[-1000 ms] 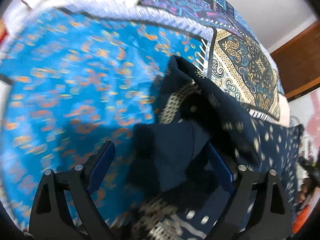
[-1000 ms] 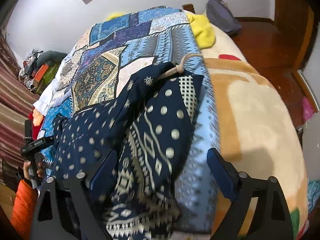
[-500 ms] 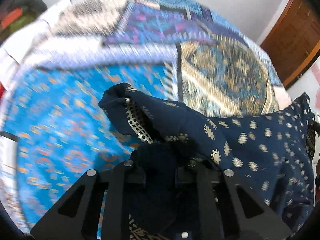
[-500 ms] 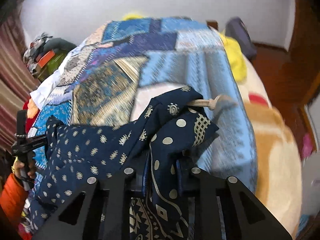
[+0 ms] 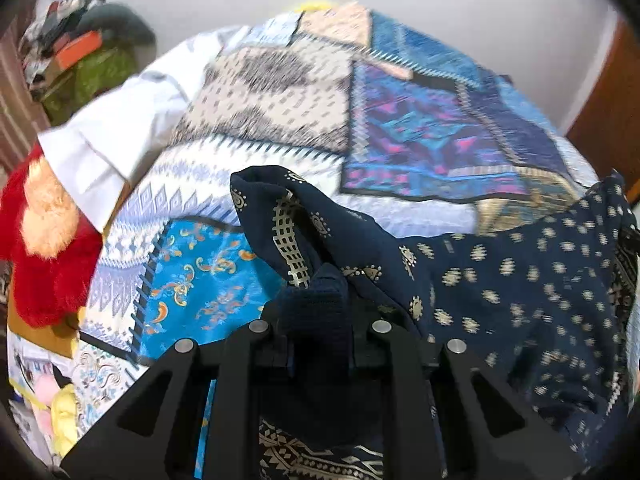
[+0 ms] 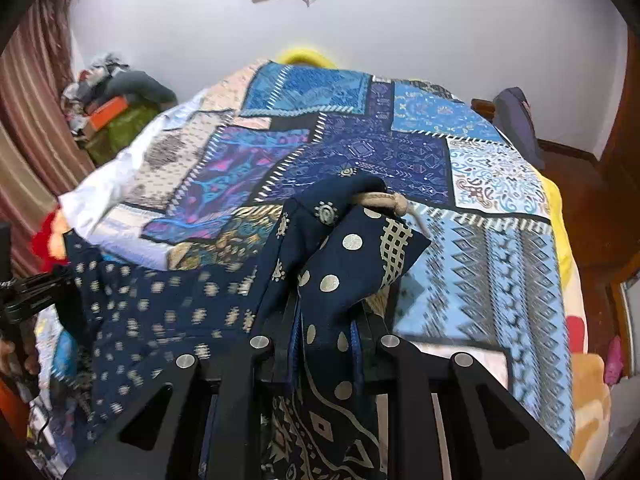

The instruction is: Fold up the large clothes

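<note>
A large navy garment with pale gold dots and geometric print [image 5: 520, 280] hangs stretched between my two grippers above the patchwork bedspread [image 5: 420, 132]. My left gripper [image 5: 316, 320] is shut on one bunched top corner of it. My right gripper [image 6: 326, 320] is shut on the other corner [image 6: 352, 248], where a beige drawstring [image 6: 380, 202] sticks out. In the right wrist view the cloth [image 6: 168, 300] spans leftward to the left gripper [image 6: 28, 292] at the frame's edge.
The bed is covered by the blue patchwork spread [image 6: 400, 148]. A red plush blanket [image 5: 44, 240] and a white sheet [image 5: 108, 136] lie at its left side. A pile of clutter [image 6: 116, 108] sits by the striped curtain. A dark bag [image 6: 516, 120] and wooden furniture stand at right.
Both grippers went from open over the garment to shut on its corners, then rose, lifting the cloth off the bed and tilting the views toward the far wall.
</note>
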A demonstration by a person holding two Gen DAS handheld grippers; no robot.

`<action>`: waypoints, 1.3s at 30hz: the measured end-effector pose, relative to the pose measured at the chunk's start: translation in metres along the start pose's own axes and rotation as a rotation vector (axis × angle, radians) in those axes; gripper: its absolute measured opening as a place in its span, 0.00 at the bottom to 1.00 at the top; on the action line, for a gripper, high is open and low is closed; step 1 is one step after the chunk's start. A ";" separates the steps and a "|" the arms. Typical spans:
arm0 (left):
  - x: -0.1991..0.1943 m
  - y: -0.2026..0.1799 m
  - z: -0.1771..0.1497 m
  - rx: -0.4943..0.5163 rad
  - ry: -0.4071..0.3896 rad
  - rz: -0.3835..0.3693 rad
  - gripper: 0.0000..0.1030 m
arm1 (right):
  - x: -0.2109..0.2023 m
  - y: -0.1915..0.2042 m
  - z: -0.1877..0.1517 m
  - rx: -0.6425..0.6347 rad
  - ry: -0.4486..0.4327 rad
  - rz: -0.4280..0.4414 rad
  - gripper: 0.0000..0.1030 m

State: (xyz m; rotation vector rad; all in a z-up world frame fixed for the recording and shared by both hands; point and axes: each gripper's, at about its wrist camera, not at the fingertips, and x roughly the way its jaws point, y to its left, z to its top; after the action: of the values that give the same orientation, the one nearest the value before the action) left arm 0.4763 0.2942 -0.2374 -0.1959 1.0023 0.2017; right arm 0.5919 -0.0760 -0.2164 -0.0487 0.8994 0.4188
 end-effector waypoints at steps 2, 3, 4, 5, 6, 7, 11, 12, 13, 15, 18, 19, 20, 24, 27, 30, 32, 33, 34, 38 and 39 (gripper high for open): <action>0.017 0.010 -0.001 -0.039 0.034 -0.012 0.17 | 0.017 0.000 0.002 -0.007 0.028 -0.036 0.18; 0.028 0.015 -0.002 -0.061 0.052 -0.020 0.18 | 0.026 0.000 0.001 -0.012 0.048 -0.060 0.18; 0.037 0.016 -0.003 -0.073 0.062 -0.017 0.20 | 0.032 -0.002 -0.001 -0.004 0.064 -0.062 0.20; 0.041 0.017 -0.006 -0.077 0.067 -0.011 0.21 | 0.035 -0.006 -0.002 0.007 0.068 -0.058 0.23; 0.047 0.017 -0.008 -0.078 0.073 -0.002 0.26 | 0.036 -0.009 -0.003 0.013 0.066 -0.064 0.35; 0.054 0.018 -0.011 -0.075 0.074 0.009 0.31 | 0.036 -0.012 -0.004 0.016 0.064 -0.084 0.58; 0.054 0.017 -0.014 -0.070 0.057 0.010 0.32 | 0.035 -0.023 -0.007 -0.029 0.039 -0.205 0.87; 0.053 0.017 -0.015 -0.069 0.060 0.009 0.35 | 0.034 -0.026 -0.009 -0.028 0.050 -0.192 0.87; 0.051 0.017 -0.015 -0.063 0.064 0.012 0.39 | 0.032 -0.029 -0.010 -0.023 0.058 -0.183 0.87; 0.046 0.016 -0.017 -0.053 0.072 0.032 0.45 | 0.024 -0.029 -0.012 -0.035 0.060 -0.192 0.87; 0.027 0.017 -0.023 -0.038 0.067 0.054 0.49 | 0.002 -0.024 -0.016 -0.053 0.037 -0.203 0.88; 0.021 0.018 -0.024 -0.038 0.065 0.049 0.49 | -0.006 -0.022 -0.017 -0.051 0.031 -0.193 0.88; 0.013 0.019 -0.026 -0.039 0.059 0.043 0.49 | -0.015 -0.019 -0.018 -0.047 0.026 -0.180 0.88; -0.034 0.018 -0.036 -0.030 0.002 0.042 0.59 | -0.057 -0.003 -0.022 -0.035 0.010 -0.121 0.89; -0.078 0.015 -0.046 -0.006 -0.061 0.041 0.68 | -0.088 0.013 -0.027 -0.032 0.011 -0.090 0.92; -0.121 0.013 -0.060 -0.002 -0.103 0.021 0.88 | -0.123 0.030 -0.036 -0.043 -0.012 -0.064 0.96; -0.143 0.013 -0.069 -0.002 -0.134 0.007 0.92 | -0.144 0.039 -0.043 -0.048 -0.033 -0.046 0.97; -0.153 0.012 -0.074 0.004 -0.144 0.005 0.93 | -0.157 0.044 -0.049 -0.049 -0.047 -0.034 0.99; -0.166 0.011 -0.083 0.015 -0.153 0.007 0.93 | -0.167 0.048 -0.053 -0.050 -0.057 -0.025 1.00; -0.192 0.009 -0.106 0.036 -0.154 0.010 0.95 | -0.202 0.060 -0.080 -0.059 -0.077 0.013 1.00; -0.197 0.009 -0.115 0.037 -0.148 0.006 0.95 | -0.210 0.062 -0.088 -0.063 -0.073 0.021 1.00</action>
State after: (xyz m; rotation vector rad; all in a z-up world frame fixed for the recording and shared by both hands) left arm 0.2770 0.2586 -0.1311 -0.1420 0.8590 0.2003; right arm 0.3876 -0.1075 -0.1025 -0.0818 0.8150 0.4654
